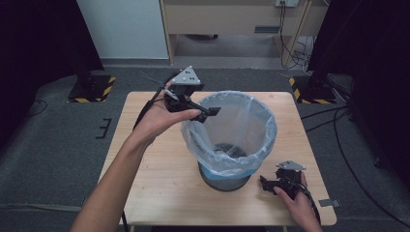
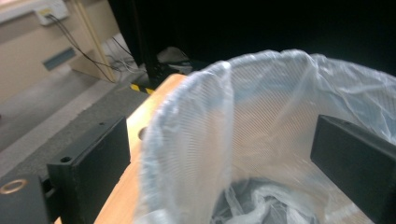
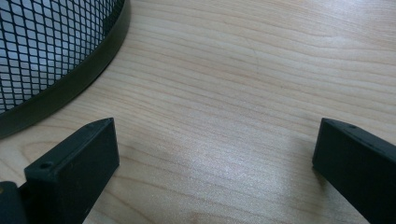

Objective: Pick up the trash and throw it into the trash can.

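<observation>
Thin clear plastic bag (image 1: 231, 126) lining the black mesh bin (image 1: 225, 176) sits mid-counter (image 1: 159, 193), mouth up, long axis vertical. We judge it light, soft, slippery: pinch the rim fold at 10 o'clock. Left gripper (image 1: 209, 110) jaws released, straddling the rim. Right gripper (image 1: 265, 182) at 4 o'clock, jaws wide, empty.

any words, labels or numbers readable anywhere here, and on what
None can be read.
Bin liner: clear plastic, no print.
Mesh bin: bare.
Table: plain wood.
Yellow-black hazard stripes on the floor stand base: a warning pattern, no letters.
Wall socket plate: too blurred to tell.
</observation>
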